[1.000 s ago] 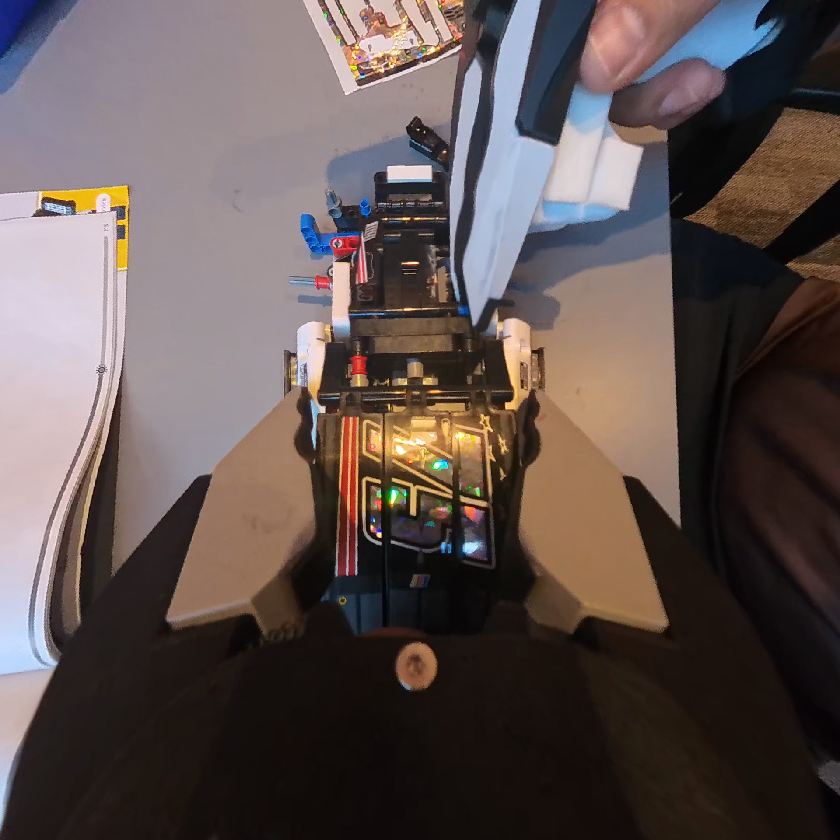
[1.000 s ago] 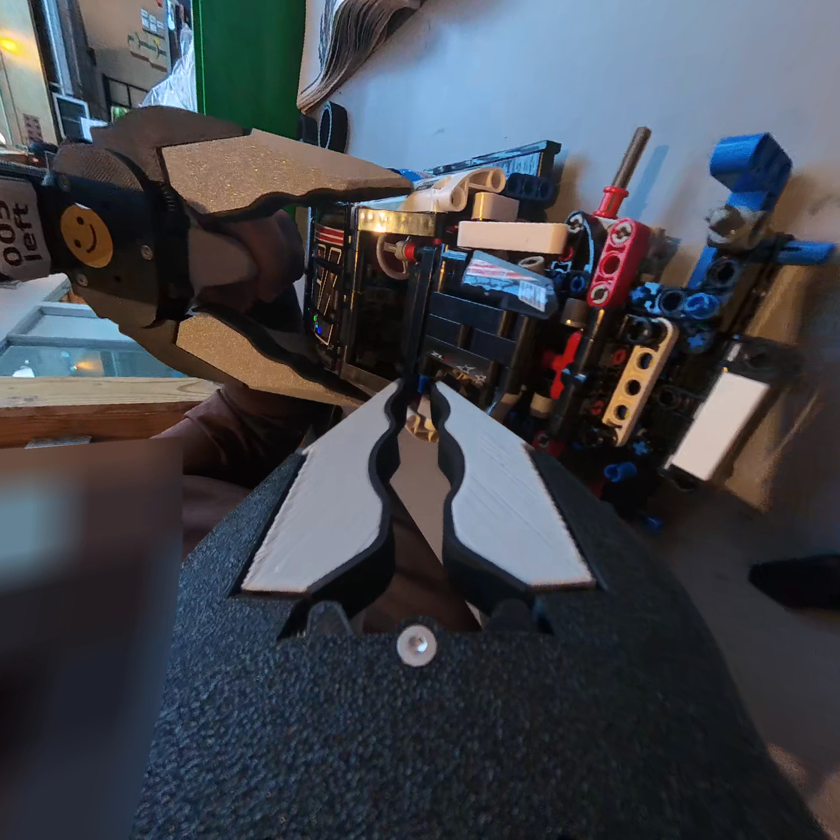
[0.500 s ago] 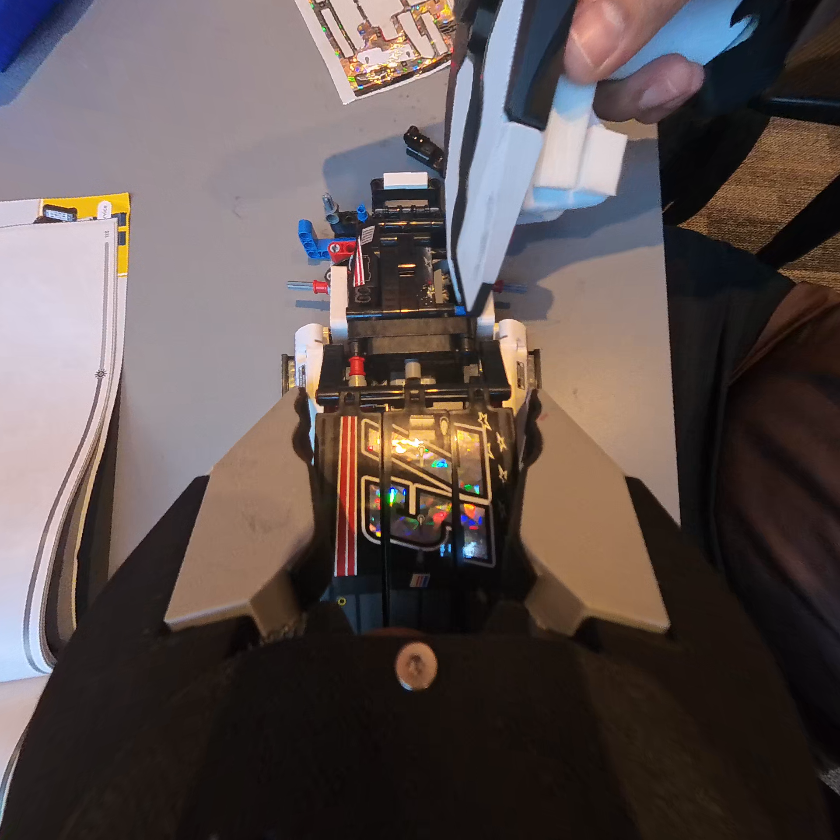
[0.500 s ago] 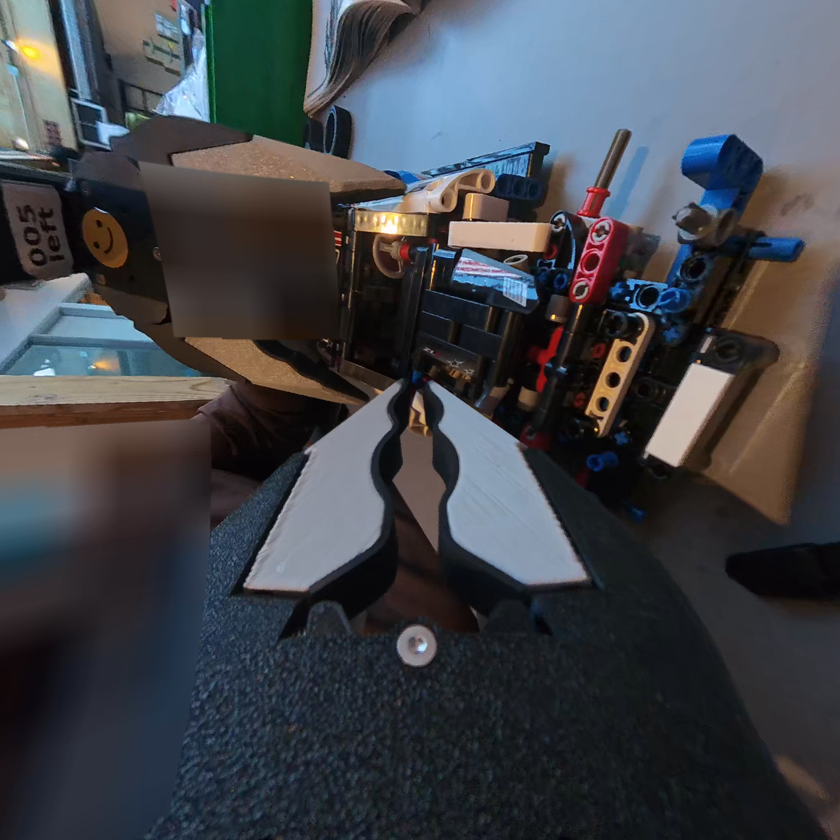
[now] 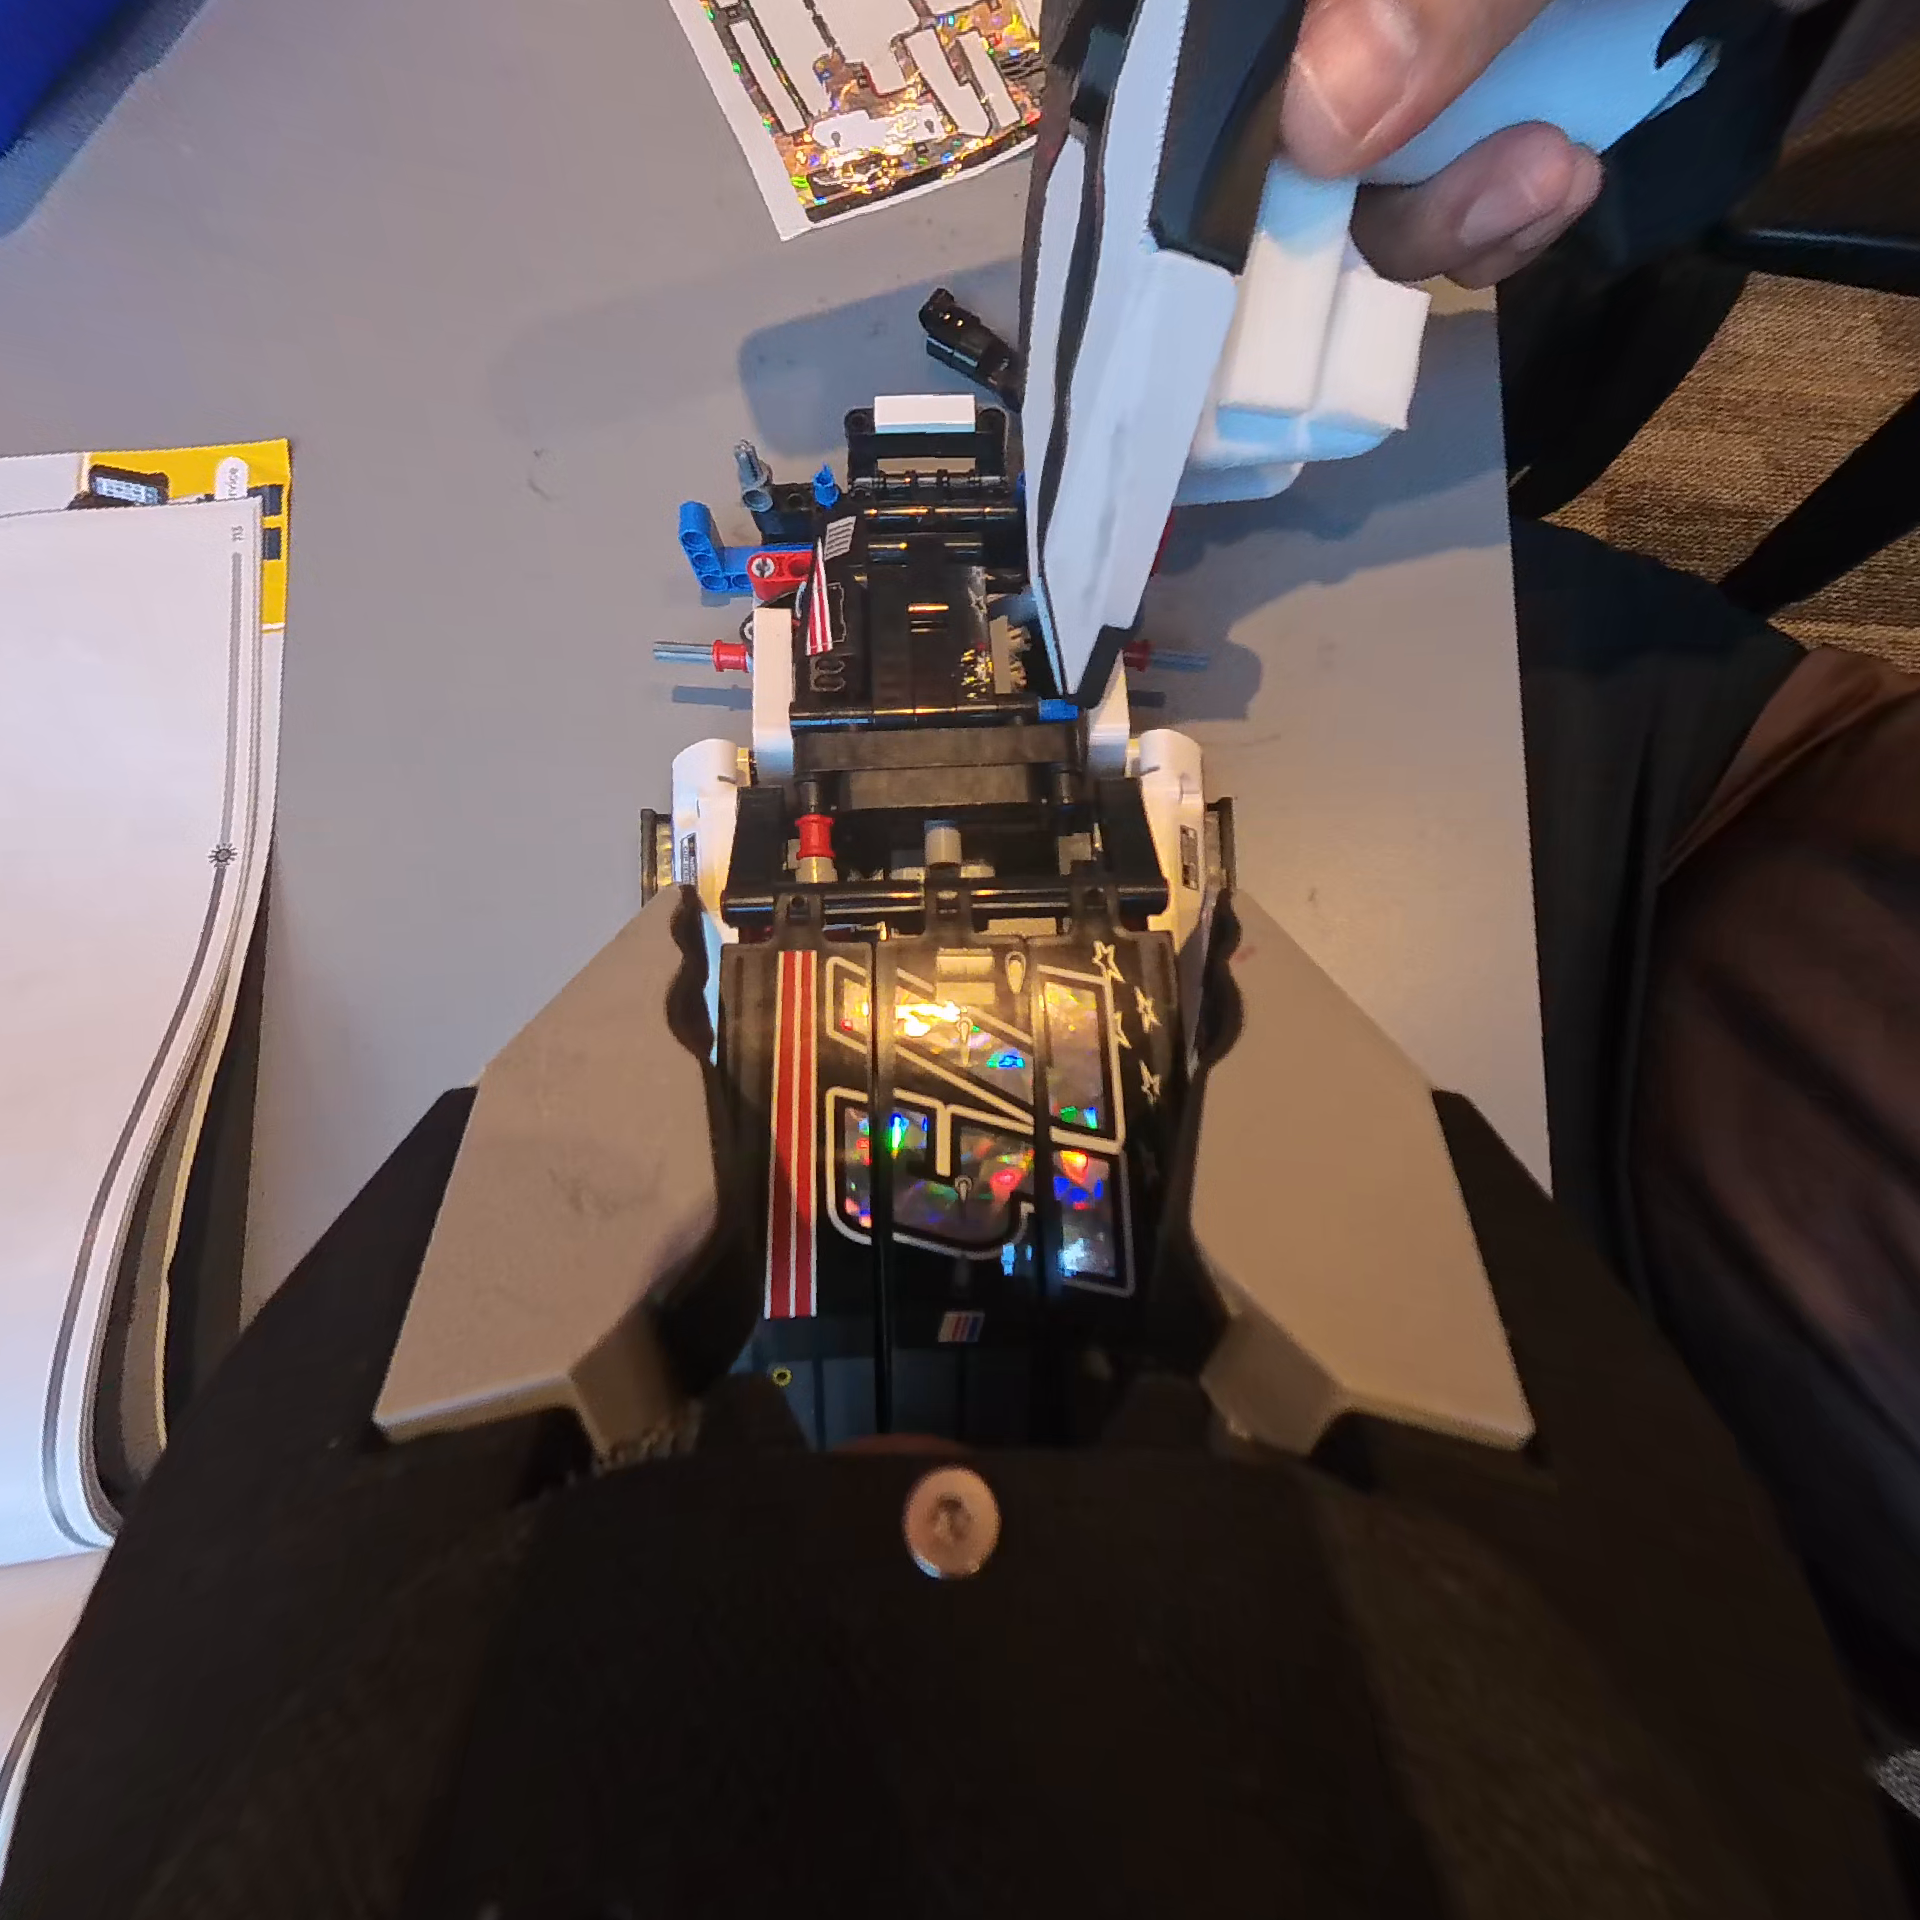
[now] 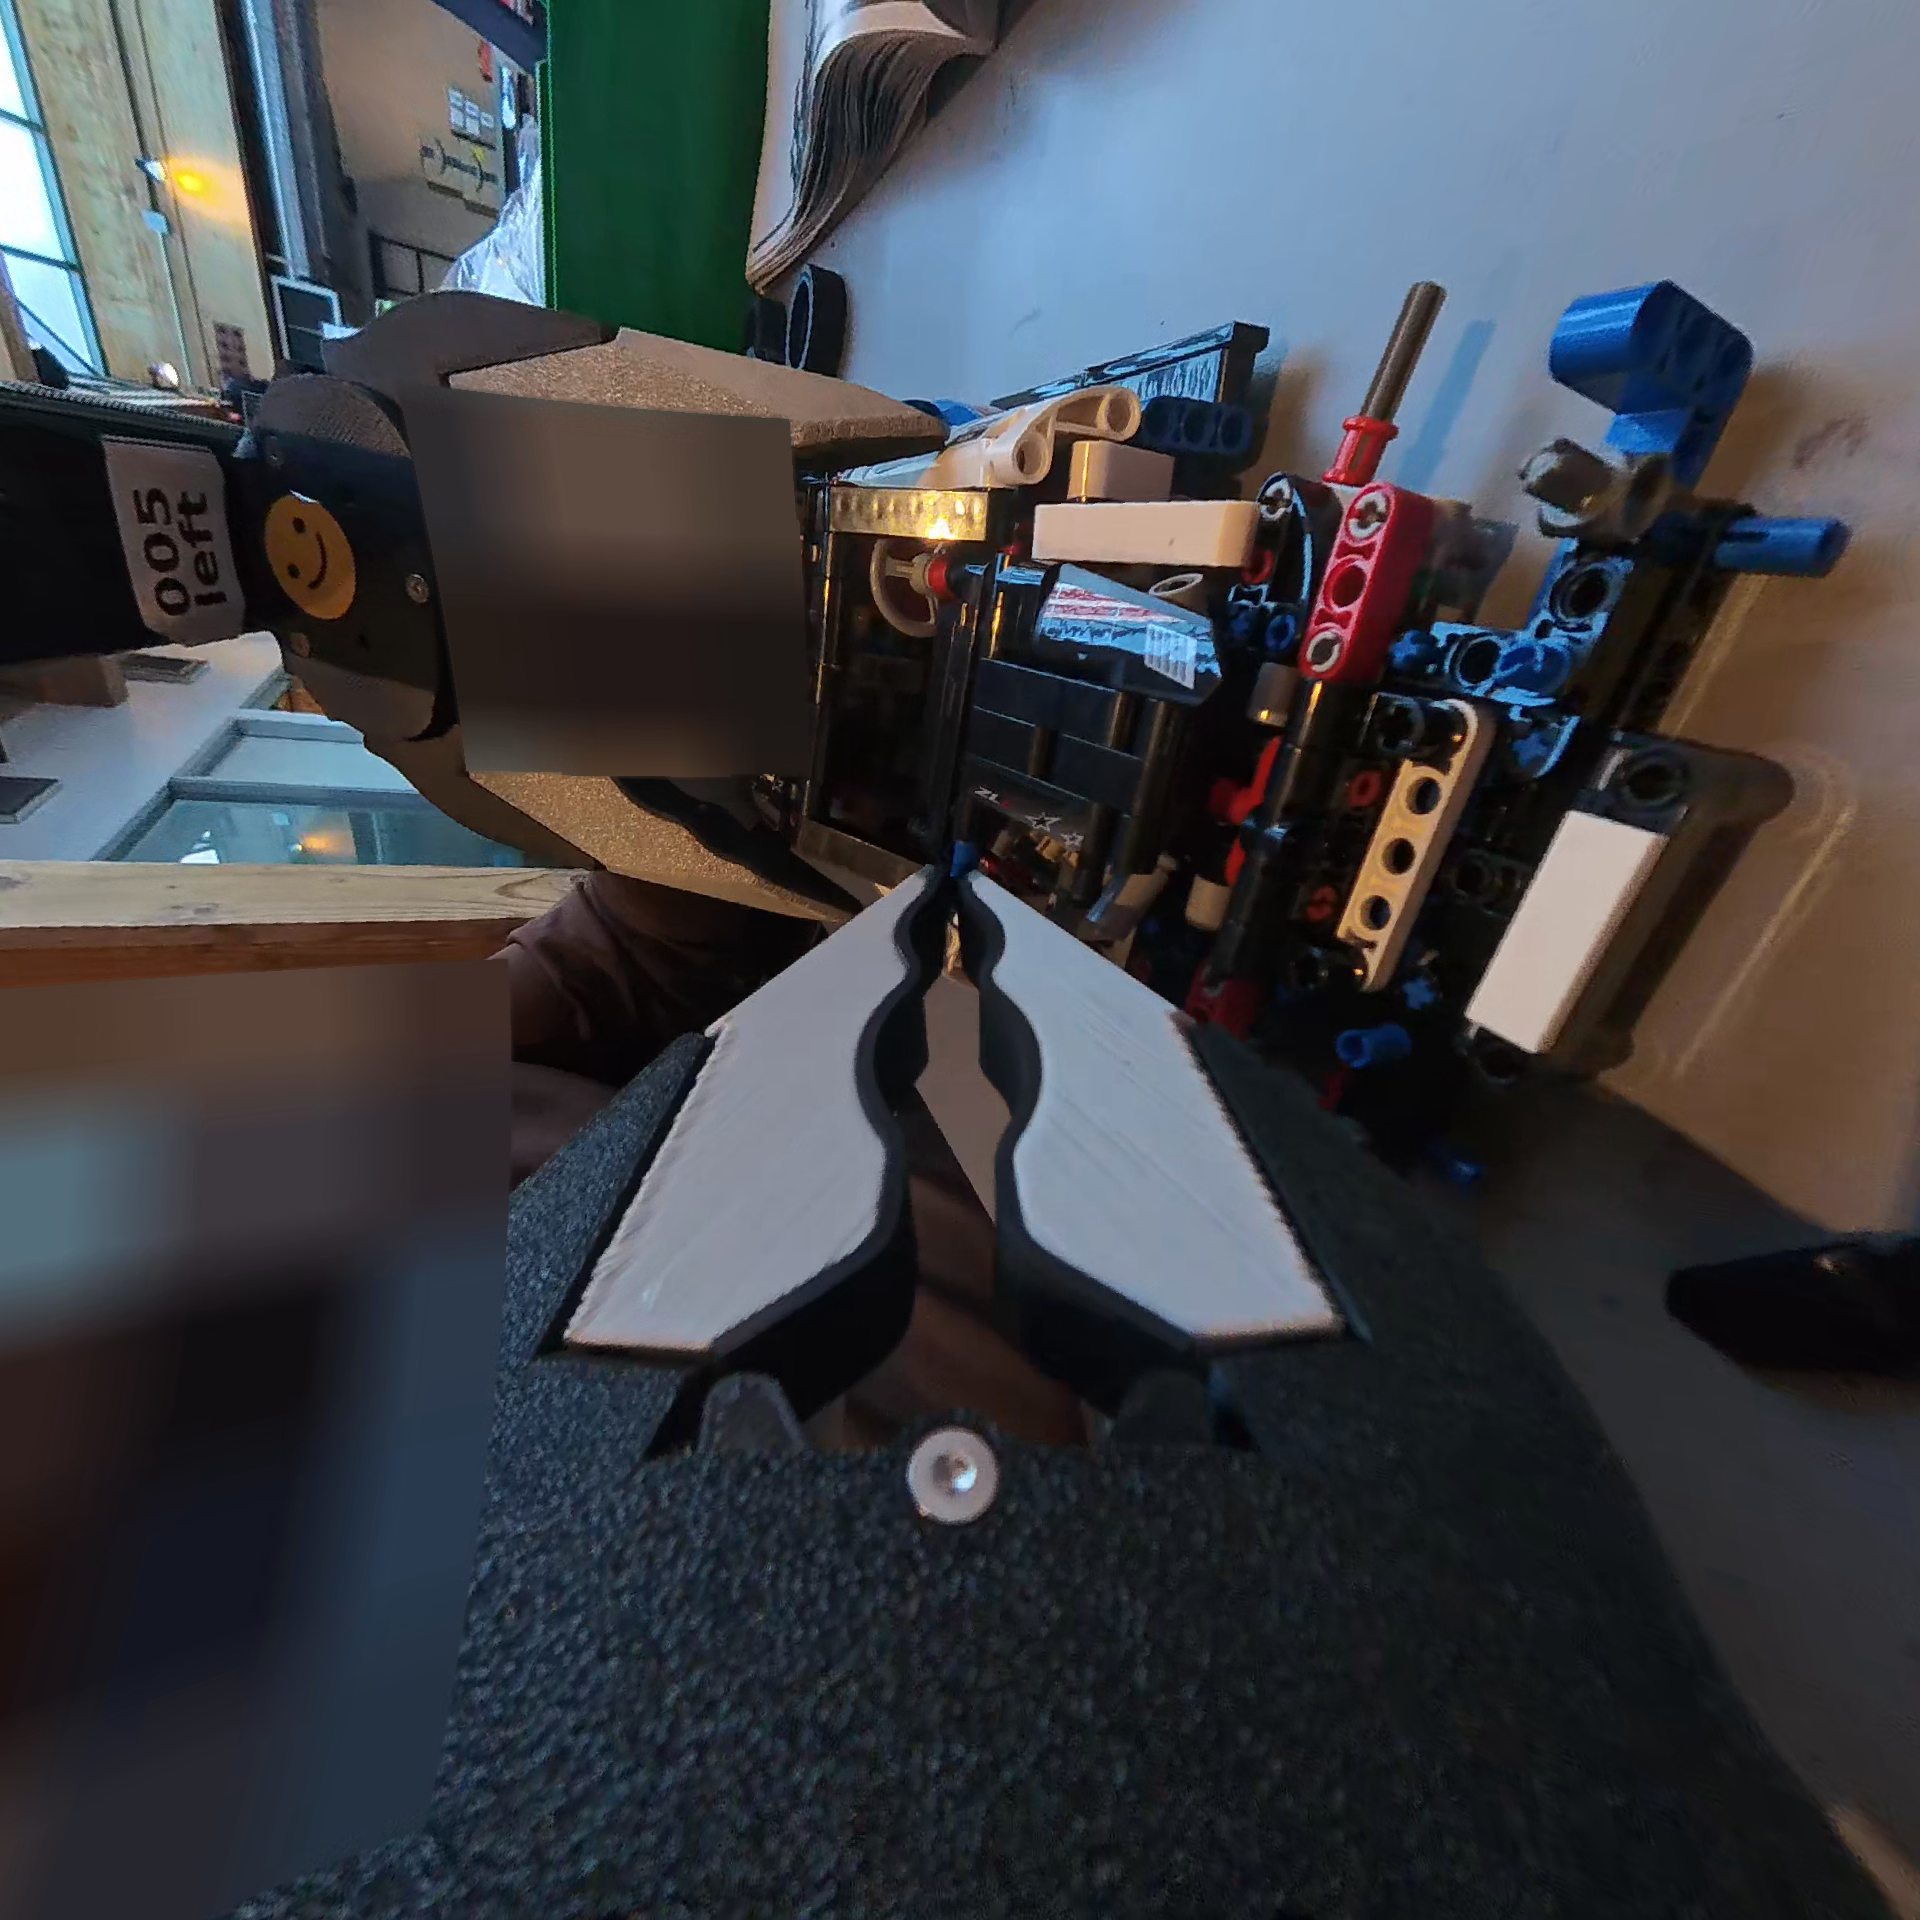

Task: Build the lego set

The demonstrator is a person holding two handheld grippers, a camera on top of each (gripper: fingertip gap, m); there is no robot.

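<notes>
The lego car [image 5: 940, 935] lies on the grey table [image 5: 436, 343], its long way running from near to far — the shiny black end near, the blue and red bits at the far end. The left gripper [image 5: 951, 935] squeezes the car's near end from both sides. The right gripper [image 6: 948, 891] has its tips pressed together on a small blue pin [image 6: 964, 858] at the car's right side. A booklet [image 5: 114, 883] lies left, a sticker sheet [image 5: 873, 104] far off.

A white tag [image 6: 177, 551] with dark print sits on the left tongs [image 6: 899, 665], beside a yellow smiley sticker [image 6: 309, 556]. The car [image 5: 935, 1039] has a large shiny figure on its hood. The booklet [image 5: 125, 935] shows a tiny, unreadable corner number.
</notes>
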